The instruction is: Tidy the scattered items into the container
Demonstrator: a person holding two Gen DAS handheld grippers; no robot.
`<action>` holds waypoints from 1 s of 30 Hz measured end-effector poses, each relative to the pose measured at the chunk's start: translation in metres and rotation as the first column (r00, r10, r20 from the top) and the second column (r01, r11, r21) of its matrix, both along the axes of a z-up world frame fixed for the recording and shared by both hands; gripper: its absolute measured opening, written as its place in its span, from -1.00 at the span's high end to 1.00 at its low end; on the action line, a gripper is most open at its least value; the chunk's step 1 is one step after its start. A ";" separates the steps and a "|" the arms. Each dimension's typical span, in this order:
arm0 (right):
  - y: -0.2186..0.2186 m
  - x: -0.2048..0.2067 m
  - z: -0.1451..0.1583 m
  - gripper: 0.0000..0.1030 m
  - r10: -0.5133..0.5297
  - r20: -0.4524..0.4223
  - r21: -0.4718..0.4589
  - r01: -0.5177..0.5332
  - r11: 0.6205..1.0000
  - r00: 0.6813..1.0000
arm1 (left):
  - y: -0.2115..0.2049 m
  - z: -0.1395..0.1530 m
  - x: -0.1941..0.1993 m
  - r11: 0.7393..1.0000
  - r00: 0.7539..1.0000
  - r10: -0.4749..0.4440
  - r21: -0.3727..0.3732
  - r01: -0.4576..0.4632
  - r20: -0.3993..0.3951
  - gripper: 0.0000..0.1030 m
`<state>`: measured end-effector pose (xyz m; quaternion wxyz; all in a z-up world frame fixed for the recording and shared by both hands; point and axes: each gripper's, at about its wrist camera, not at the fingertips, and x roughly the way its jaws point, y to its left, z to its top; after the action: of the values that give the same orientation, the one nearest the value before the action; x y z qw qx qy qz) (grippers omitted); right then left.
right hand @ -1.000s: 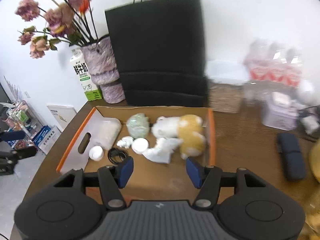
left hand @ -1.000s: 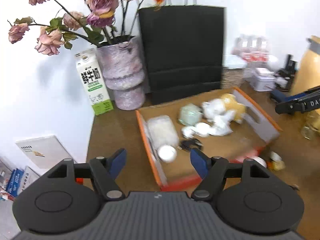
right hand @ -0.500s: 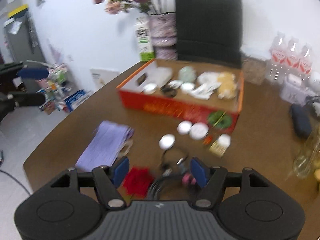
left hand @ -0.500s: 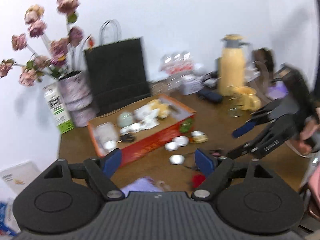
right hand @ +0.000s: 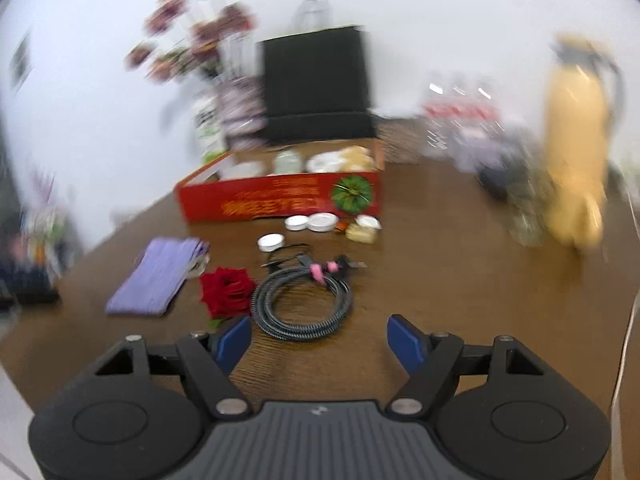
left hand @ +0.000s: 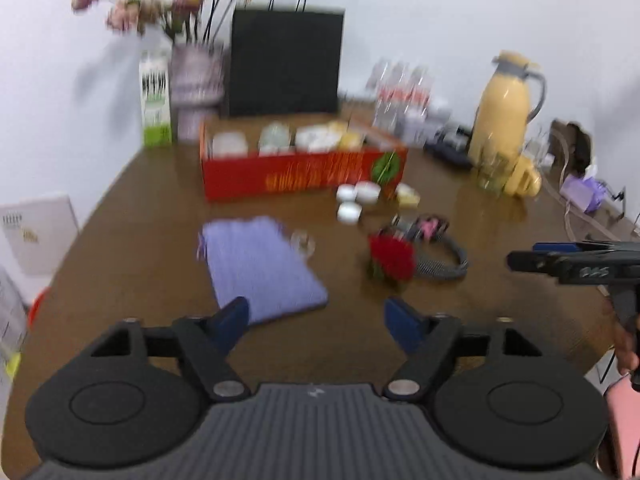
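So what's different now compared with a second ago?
Both hand-held grippers have pulled back from above the red box to the table's near side, so the purple cloth, red rose and coiled cable now show. The left hand-held gripper is closing, the right hand-held gripper opening; both are empty. The box and its contents look unmoved.

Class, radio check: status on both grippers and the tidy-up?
Left gripper empty, closing. Right gripper empty, opening. Purple cloth, rose, cable outside red box. Nothing blocking.
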<state>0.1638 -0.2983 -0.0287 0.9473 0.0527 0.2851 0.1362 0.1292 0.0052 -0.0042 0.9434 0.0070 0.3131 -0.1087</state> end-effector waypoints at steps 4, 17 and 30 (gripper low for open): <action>0.002 0.010 -0.012 -0.41 0.003 -0.042 -0.044 -0.005 0.999 0.999 | -0.005 -0.001 0.031 1.000 0.999 -0.031 -0.004 0.031 0.030 -0.19; 0.028 0.044 -0.007 -0.37 0.069 -0.009 -0.040 -0.069 0.997 0.998 | -0.026 -0.046 0.148 0.997 0.999 -0.014 0.071 0.018 -0.043 0.57; 0.063 0.127 0.004 -0.24 0.158 0.049 -0.108 -0.152 0.982 0.986 | -0.017 -0.038 0.147 0.994 0.998 -0.066 -0.081 0.067 0.014 0.96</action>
<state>0.2912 -0.2349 -0.0249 0.9430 -0.0231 0.2677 0.1962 0.2763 -0.0118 -0.0418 0.9406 -0.0203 0.3026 -0.1528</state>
